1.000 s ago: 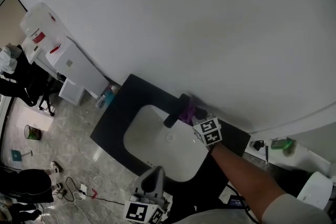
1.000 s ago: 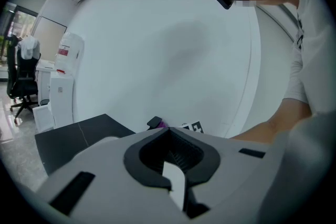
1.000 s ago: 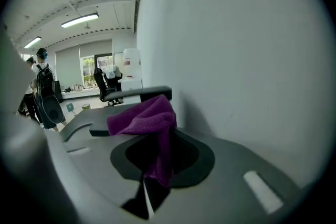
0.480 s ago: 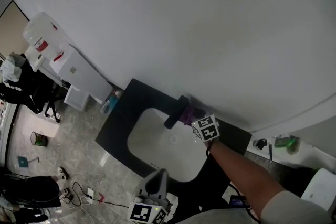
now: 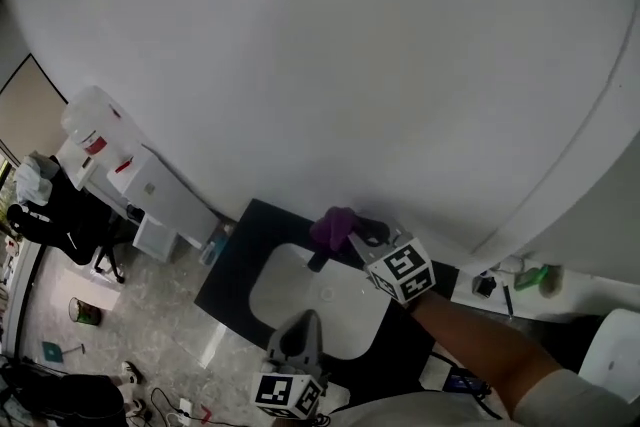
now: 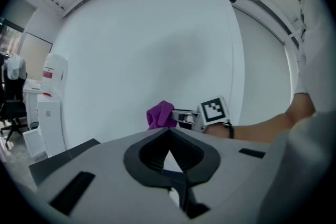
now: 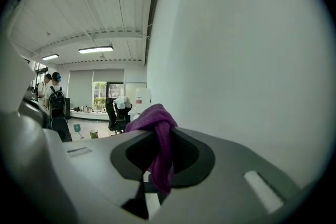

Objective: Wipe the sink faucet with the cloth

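- Closest to the body, low in the head view: left gripper (image 5: pixel 300 335), jaws drawn together at the tips with nothing between them. Parked at the near edge of the black counter (image 5: pixel 226 277), taking no part in the work.
- Just beyond: white sink (image 5: pixel 272 290), basin bare, set into that counter.
- Over the far rim of the basin: right gripper (image 5: pixel 354 237), reached in on an outstretched forearm (image 5: pixel 480 335). Jaws clamped on the purple cloth (image 5: pixel 332 226), which bunches out ahead of the tips and hangs down between them in the right gripper view (image 7: pixel 157 131).
- Under the cloth: dark faucet (image 5: pixel 317 261), only the spout end showing below the purple bundle. Cloth over or against the upper part; contact not confirmed, since the left gripper view hides the faucet behind the gripper body and shows only the cloth (image 6: pixel 160 114) held out near the wall.
- Behind: plain white wall (image 5: pixel 350 65), close to the faucet's back.
- Step, as judged: wiping under way, at the top of the faucet.
- Next move, as judged: press the cloth onto the metal and draw it down the spout toward the tip, grip kept firm. Little room at the wall side, so short strokes there.
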Motion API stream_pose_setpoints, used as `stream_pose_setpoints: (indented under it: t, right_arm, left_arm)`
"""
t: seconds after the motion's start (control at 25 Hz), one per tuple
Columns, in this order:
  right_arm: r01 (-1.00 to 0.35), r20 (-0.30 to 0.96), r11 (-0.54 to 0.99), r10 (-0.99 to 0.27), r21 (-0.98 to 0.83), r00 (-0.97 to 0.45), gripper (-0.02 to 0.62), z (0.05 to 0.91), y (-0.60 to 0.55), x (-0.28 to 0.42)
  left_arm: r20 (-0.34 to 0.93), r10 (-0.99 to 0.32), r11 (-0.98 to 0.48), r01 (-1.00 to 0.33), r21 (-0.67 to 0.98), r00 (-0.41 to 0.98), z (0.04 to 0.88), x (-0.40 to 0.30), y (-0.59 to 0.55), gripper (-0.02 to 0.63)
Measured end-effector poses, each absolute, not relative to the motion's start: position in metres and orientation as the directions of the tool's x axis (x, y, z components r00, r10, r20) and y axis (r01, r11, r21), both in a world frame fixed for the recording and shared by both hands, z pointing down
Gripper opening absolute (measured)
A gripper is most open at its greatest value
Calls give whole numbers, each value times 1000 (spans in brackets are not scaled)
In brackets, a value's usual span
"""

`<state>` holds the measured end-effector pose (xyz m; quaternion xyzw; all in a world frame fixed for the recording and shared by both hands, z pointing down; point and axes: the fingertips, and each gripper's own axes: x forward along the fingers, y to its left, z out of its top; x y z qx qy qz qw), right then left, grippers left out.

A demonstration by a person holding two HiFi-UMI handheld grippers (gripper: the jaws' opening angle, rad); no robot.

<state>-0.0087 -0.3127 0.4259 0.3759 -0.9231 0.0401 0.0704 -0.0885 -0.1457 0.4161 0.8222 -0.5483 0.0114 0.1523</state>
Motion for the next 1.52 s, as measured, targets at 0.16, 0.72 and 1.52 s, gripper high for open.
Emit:
stream_pose_setpoints:
  t: [0.16, 0.72, 1.52]
  right_arm:
    - [-702, 110, 712, -697, -21, -709, 55, 385, -252, 13]
    - [-711, 74, 703, -708, -33, -703, 54, 374, -167, 28]
    - [-725, 89, 684, -720, -75, -688, 54, 379, -182, 33]
  left_arm:
    - [123, -911, -361, -904, 231, 395, 394, -82, -157, 6]
    - [90, -900, -398, -889, 227, 426, 386, -57, -169, 6]
    - [96, -909, -380, -902, 202, 405, 382, -60, -173, 6]
